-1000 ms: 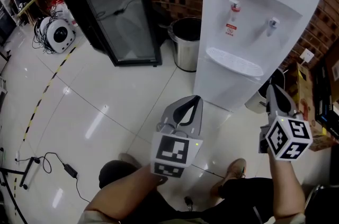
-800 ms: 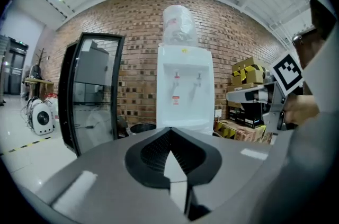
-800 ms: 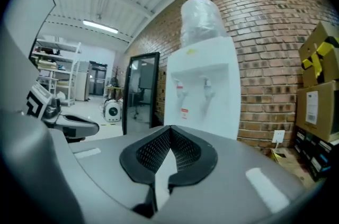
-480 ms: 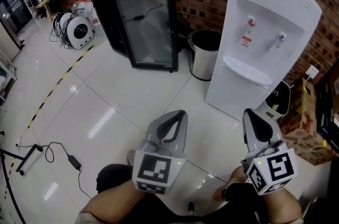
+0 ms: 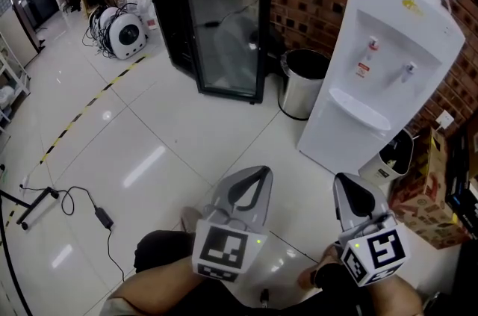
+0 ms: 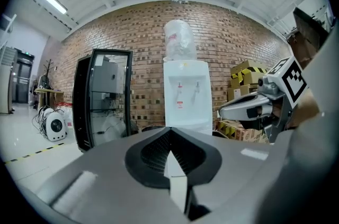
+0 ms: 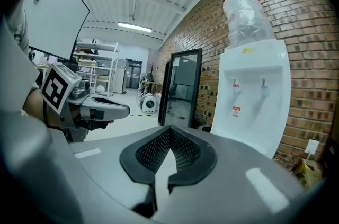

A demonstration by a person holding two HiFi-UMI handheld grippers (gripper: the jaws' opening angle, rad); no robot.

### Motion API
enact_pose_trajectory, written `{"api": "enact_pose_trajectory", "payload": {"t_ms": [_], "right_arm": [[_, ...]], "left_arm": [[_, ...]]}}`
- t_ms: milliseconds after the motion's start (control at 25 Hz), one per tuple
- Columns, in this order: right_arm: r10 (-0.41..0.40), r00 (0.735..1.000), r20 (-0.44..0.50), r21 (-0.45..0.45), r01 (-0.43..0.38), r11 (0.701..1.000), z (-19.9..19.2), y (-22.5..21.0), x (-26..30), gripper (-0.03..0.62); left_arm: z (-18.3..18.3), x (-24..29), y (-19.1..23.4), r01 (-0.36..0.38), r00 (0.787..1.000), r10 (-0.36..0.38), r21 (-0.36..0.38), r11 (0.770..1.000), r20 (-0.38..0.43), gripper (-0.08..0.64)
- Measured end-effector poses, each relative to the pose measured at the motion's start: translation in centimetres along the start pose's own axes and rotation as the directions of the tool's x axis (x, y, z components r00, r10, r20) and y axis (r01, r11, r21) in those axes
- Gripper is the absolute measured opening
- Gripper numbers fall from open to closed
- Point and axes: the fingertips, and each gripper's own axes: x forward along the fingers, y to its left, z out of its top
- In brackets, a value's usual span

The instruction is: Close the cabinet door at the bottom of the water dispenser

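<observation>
Cabinet door: it seems flush, and both grippers are well apart from it.
Left gripper and right gripper are pinched together and empty; any push should press flatly.

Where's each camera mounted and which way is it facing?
Head view: on the person's head, steeply down; water dispenser, left gripper, right gripper, forearms.
Left gripper view: on left gripper, facing water dispenser; own shut jaws, right gripper at right.
Right gripper view: on right gripper, facing water dispenser; own shut jaws, left gripper at left.
Shared: all show the water dispenser.
</observation>
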Motion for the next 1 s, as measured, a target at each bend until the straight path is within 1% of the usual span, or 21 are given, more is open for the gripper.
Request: {"api": "enact_pose_trajectory", "payload": {"t_ms": [280, 1000], "right_arm": [[0.025, 0.999, 0.041, -0.017, -0.025, 1.000, 0.8, 1.0, -0.1, 0.012], [0.036, 0.998, 0.048, -0.022, -0.035, 0.999, 0.6, 1.0, 0.0, 0.012]], "left_arm": [[-0.4, 0.0, 0.0, -0.014, 1.000, 0.014, -0.010, 1.000, -0.008, 0.000], [-0.4, 0.1, -0.4, -0.017, 1.000, 0.017, -0.010, 1.000, -0.003, 0.000]]}}
